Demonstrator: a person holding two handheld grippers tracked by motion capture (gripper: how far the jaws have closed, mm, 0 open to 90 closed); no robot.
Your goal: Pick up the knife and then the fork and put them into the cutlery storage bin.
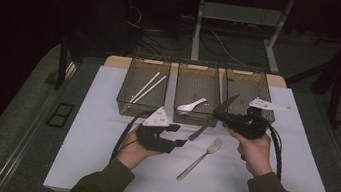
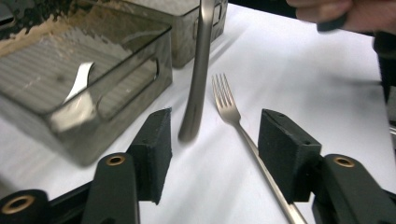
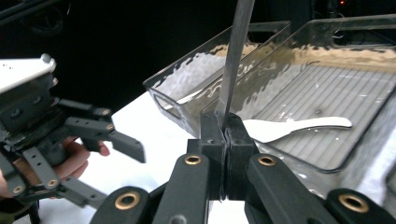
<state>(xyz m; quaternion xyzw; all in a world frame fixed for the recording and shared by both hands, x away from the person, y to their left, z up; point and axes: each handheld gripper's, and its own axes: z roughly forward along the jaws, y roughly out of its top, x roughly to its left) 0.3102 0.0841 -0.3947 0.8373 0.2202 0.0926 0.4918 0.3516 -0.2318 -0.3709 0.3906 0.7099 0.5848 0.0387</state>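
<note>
A metal knife (image 1: 200, 130) hangs tilted over the white mat, blade up and handle down. My right gripper (image 1: 217, 115) is shut on it near the front of the bins. In the right gripper view the two pads (image 3: 238, 140) press together on the blade (image 3: 236, 56). My left gripper (image 1: 179, 143) sits low on the mat to the knife's left, and it is open. In the left gripper view the knife's handle end (image 2: 196, 93) hangs between the spread jaws, close to the left pad (image 2: 159, 140) without touching it. A fork (image 2: 229, 105) lies on the mat between the jaws.
Three clear bins stand in a row at the back of the mat: the left bin (image 1: 124, 89) holds chopsticks (image 1: 148, 87), the middle bin (image 1: 201, 67) a white spoon (image 1: 191, 106), and the right bin (image 1: 247, 72) is behind my right hand. The fork (image 1: 200, 158) lies mid-mat.
</note>
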